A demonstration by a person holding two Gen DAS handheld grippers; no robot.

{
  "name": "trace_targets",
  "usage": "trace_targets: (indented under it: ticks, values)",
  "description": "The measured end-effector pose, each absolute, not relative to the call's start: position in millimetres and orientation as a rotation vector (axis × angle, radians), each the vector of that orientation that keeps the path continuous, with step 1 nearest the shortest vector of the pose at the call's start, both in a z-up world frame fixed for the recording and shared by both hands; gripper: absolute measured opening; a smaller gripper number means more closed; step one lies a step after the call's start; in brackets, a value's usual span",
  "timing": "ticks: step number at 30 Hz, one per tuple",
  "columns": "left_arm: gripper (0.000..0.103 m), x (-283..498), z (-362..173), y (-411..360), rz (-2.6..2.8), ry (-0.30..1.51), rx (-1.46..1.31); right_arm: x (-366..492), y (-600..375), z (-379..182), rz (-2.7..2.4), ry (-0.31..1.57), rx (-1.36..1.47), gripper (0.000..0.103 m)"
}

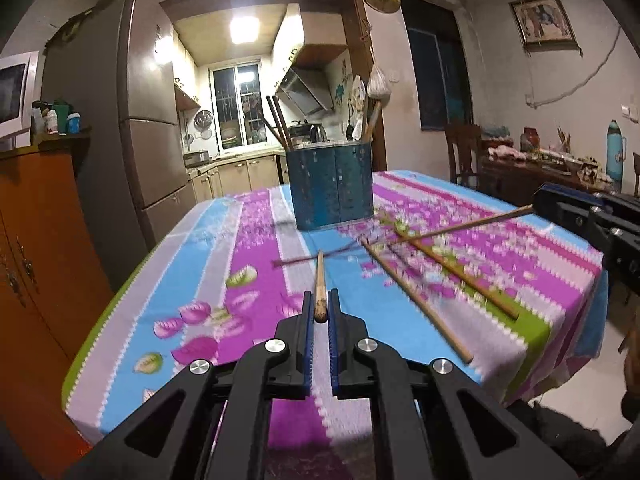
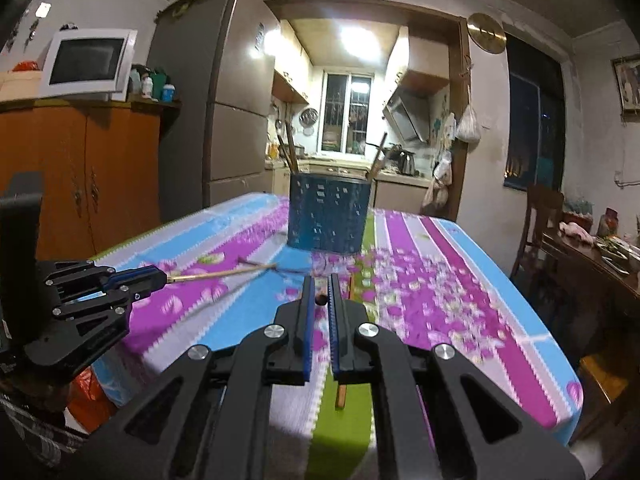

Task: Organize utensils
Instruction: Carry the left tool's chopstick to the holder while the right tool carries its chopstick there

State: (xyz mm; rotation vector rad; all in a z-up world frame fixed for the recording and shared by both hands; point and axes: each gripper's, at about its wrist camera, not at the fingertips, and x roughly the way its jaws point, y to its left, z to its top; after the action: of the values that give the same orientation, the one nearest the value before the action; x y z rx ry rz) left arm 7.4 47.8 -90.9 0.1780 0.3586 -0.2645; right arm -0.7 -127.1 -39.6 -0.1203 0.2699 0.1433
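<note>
My left gripper [image 1: 320, 300] is shut on the thick end of a wooden chopstick [image 1: 319, 276], which points forward above the table toward the blue utensil holder [image 1: 332, 188]. At the right edge my right gripper [image 1: 538, 202] is shut on a second chopstick [image 1: 460, 226] that slants left over the cloth. Two more chopsticks [image 1: 416, 300] lie crossed on the cloth in front of the holder. In the right wrist view my right gripper [image 2: 320, 284] pinches its chopstick [image 2: 320, 300] end-on, and the left gripper [image 2: 162, 278] holds its chopstick [image 2: 224, 273]. The holder [image 2: 328, 216] contains several utensils.
The table wears a striped floral cloth [image 1: 240, 240]. An orange cabinet [image 1: 36, 240] and a tall fridge [image 1: 132, 120] stand to the left. A wooden chair [image 2: 540, 224] and a cluttered side table [image 2: 600, 248] stand to the right. A kitchen doorway lies behind the holder.
</note>
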Motion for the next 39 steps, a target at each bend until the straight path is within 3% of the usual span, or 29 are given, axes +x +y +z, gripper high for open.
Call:
trace_targets:
  ticks: [18, 39]
  values:
    - [0.008, 41, -3, 52, -0.312, 0.355, 0.083, 45, -146, 19, 0.247, 0.23, -0.087, 0.005]
    - [0.008, 68, 49, 38, -0.334, 0.295, 0.087, 84, -152, 63, 0.351, 0.229, -0.035, 0.005]
